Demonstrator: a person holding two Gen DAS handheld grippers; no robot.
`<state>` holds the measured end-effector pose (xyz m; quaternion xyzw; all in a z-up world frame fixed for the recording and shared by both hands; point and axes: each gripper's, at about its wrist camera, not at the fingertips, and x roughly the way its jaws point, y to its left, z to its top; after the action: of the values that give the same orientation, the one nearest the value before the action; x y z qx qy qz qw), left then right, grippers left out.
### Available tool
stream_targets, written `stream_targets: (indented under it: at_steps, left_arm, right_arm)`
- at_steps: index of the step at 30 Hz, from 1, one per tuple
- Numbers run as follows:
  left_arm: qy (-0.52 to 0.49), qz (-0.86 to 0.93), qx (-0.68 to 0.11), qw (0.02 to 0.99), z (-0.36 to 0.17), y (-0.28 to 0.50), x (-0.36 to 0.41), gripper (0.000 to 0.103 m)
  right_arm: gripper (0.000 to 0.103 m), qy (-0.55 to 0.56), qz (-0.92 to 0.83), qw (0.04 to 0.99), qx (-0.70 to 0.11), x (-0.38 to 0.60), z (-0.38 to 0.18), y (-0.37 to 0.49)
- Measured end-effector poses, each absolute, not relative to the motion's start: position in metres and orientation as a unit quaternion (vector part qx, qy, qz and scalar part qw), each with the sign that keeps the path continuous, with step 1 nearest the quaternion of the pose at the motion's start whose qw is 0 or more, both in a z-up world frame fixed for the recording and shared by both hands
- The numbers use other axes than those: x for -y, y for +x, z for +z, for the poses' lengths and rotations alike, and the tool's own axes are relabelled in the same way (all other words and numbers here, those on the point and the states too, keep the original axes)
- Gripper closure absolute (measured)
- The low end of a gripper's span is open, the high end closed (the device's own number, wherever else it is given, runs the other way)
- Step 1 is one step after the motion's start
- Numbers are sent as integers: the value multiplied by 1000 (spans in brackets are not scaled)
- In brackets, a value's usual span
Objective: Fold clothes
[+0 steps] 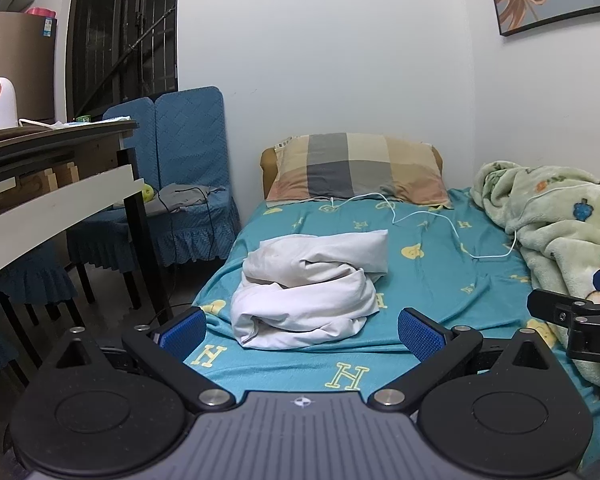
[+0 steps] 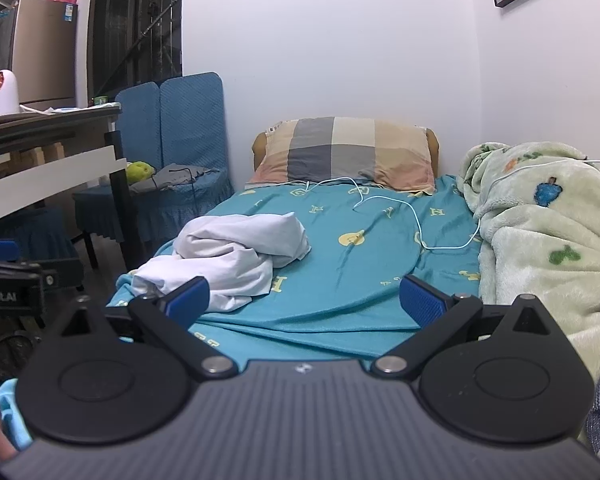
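Left gripper [image 1: 302,330]: fingers spread apart, empty, held low over the bed [image 1: 420,280]. Right gripper [image 2: 304,300]: fingers likewise apart, empty. White garment [image 1: 308,284] lies crumpled on the teal sheet near the bed's left edge, clear of both grippers. Plaid pillow [image 1: 356,168] sits at the headboard.

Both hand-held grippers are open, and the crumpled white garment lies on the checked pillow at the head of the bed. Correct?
Not quite. The white garment lies on the teal sheet, well short of the checked pillow, as the left wrist view shows. The left hand-held gripper and right hand-held gripper are open.
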<state>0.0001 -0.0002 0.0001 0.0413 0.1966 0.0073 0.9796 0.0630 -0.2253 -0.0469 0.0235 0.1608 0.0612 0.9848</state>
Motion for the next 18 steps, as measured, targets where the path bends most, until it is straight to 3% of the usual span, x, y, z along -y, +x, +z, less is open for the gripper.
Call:
stream_targets:
  at_steps: [18]
  left_arm:
    - [29,12,-201,979,0,0,-2,0]
  right_arm:
    - [0,18,63,984,-167,222,-49,65]
